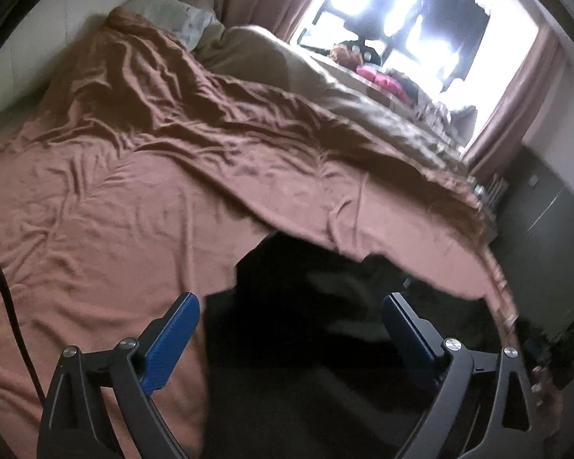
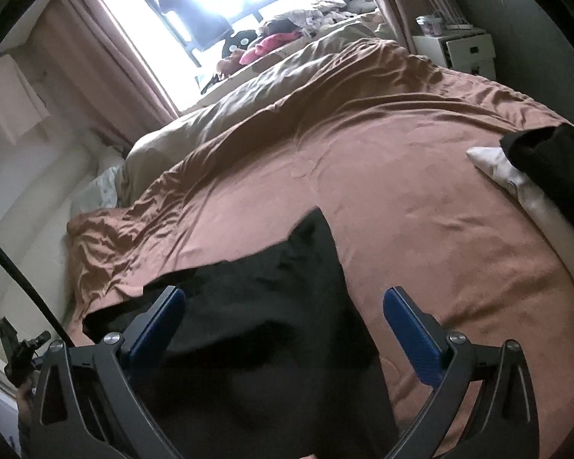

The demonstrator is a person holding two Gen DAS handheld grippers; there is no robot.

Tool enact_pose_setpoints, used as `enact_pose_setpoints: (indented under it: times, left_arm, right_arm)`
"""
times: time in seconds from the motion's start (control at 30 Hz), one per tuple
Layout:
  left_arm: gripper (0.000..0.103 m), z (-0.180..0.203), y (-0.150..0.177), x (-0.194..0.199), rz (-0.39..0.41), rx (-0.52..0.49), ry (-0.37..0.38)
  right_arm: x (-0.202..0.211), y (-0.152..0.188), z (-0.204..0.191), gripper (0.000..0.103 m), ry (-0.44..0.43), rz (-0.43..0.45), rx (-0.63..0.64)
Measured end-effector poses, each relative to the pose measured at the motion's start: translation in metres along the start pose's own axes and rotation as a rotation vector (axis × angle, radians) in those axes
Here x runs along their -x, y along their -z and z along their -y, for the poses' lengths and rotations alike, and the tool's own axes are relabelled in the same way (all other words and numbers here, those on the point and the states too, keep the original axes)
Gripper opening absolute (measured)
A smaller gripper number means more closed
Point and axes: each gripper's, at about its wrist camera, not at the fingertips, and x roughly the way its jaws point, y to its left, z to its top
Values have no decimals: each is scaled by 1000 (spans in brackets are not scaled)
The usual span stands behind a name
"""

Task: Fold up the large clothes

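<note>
I have both grippers angled downward over the bed, each with its jaws spread wide and nothing pinched between them.

From the left wrist view, my left gripper (image 1: 291,306) points down at the black garment (image 1: 306,344), which lies dark and blurred directly beneath and between the jaws, reaching past their tips. The blue pads (image 1: 168,344) do not touch it. The brown bedsheet (image 1: 134,191) spreads ahead of the jaws and to their left side, its wrinkled edge draped over the garment's far part.

From the right wrist view, my right gripper (image 2: 283,302) tilts less steeply. The black garment (image 2: 268,325) sits between the jaws and runs forward beyond them, one corner pointing away from the tips; I cannot tell whether the left pad brushes it. The brown bedsheet (image 2: 421,210) lies ahead and to the right of the jaws. Far ahead, a bright window (image 2: 218,0) glares.
</note>
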Motion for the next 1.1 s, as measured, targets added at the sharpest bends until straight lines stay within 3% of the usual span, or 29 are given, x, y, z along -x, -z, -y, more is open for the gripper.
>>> enact_pose_setpoints:
  times: [0.07,0.2,0.27,0.57,0.67,0.77,0.83,0.97,1.03,1.1]
  left_arm:
    - [96,-3,11,-3,-41,-27,-22]
    - [81,-12,30,-13,-103,-53,-55]
    - [80,-15,34,-17,-121,-65,-72]
    - [80,-5,12,-64,-177,-266,-119]
    - [71,-5,6,-97,-240,-323,-171]
    - [66,-5,2,-125,-292,-346,-166]
    - [56,-4,-3,-141,-306,-363,-148]
    - [52,-3,-19,-160,-308,-339,-38]
    - [40,-4,-24,-167,-309,-329,-15]
    - [36,-7,-28,-171,-302,-302,3]
  right_arm:
    - [3,7,2,103,23,-31,22]
    - [9,19,14,102,43,-88,43]
    - [10,19,13,93,65,-108,63]
    - [-19,-15,6,90,101,-188,143]
    - [-47,-24,7,90,115,-231,161]
    - [-75,-29,5,90,120,-280,179]
    - [-92,-33,2,89,117,-308,188]
    - [-122,-47,7,72,85,-344,174]
    - [-138,-53,8,61,68,-357,162]
    - [-151,-58,10,58,43,-370,152]
